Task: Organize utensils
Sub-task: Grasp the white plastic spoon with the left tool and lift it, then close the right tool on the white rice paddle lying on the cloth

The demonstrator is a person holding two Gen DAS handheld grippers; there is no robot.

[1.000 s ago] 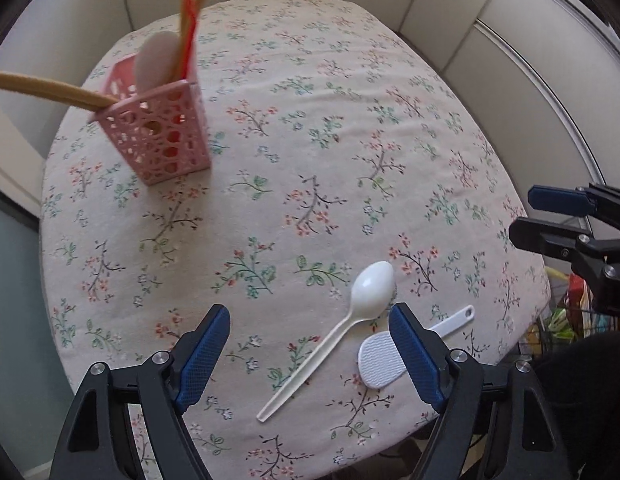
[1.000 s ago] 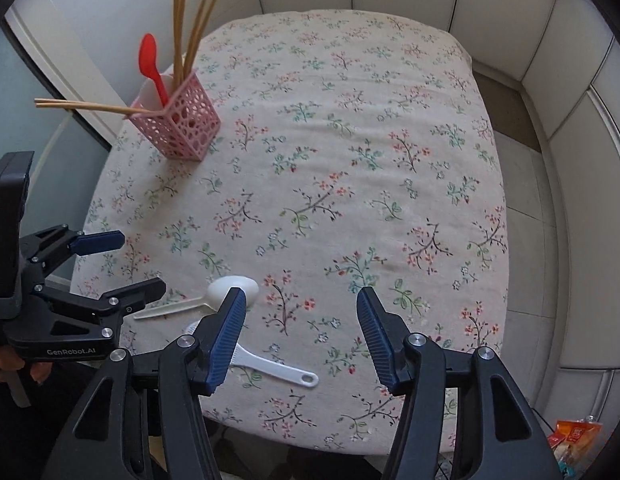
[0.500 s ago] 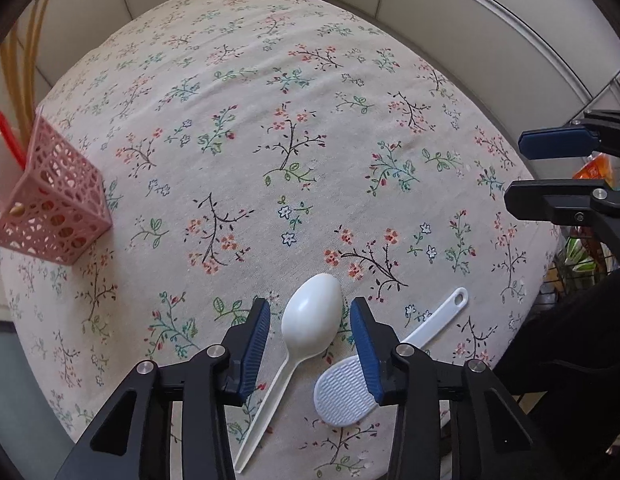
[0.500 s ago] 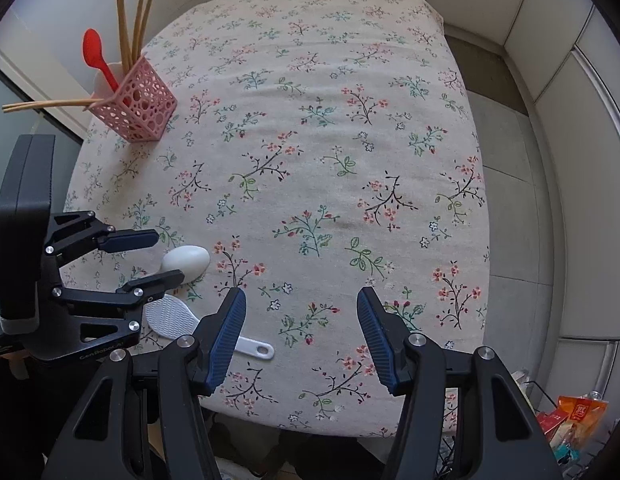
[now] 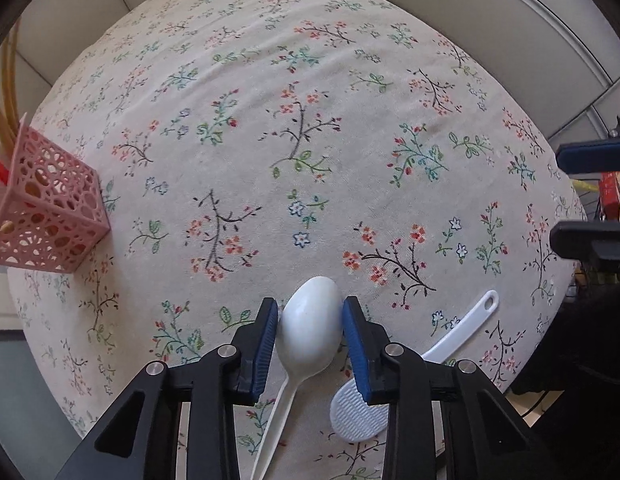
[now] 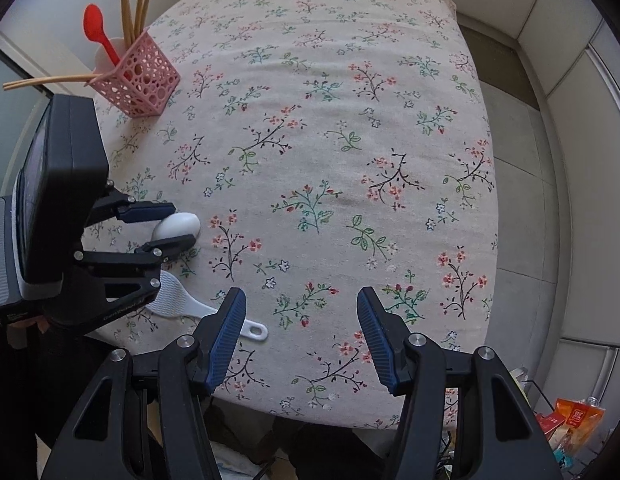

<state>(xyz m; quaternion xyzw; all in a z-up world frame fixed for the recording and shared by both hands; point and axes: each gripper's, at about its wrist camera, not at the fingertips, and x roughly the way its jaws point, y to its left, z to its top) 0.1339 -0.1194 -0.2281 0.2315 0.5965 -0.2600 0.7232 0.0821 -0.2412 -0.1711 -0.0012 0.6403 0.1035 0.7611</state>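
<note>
Fingers of the left gripper (image 5: 310,330) are closing around one white spoon (image 5: 308,330); right gripper (image 6: 302,336) gapes empty.

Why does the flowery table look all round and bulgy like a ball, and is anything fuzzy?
Left wrist view: the fisheye lens bends the tablecloth into a dome, with dark corners; the white spoon between the left gripper's closing jaws looks sharp. Right wrist view: same bulge; the pink basket is clear, daylight is soft, without harsh glare.
</note>
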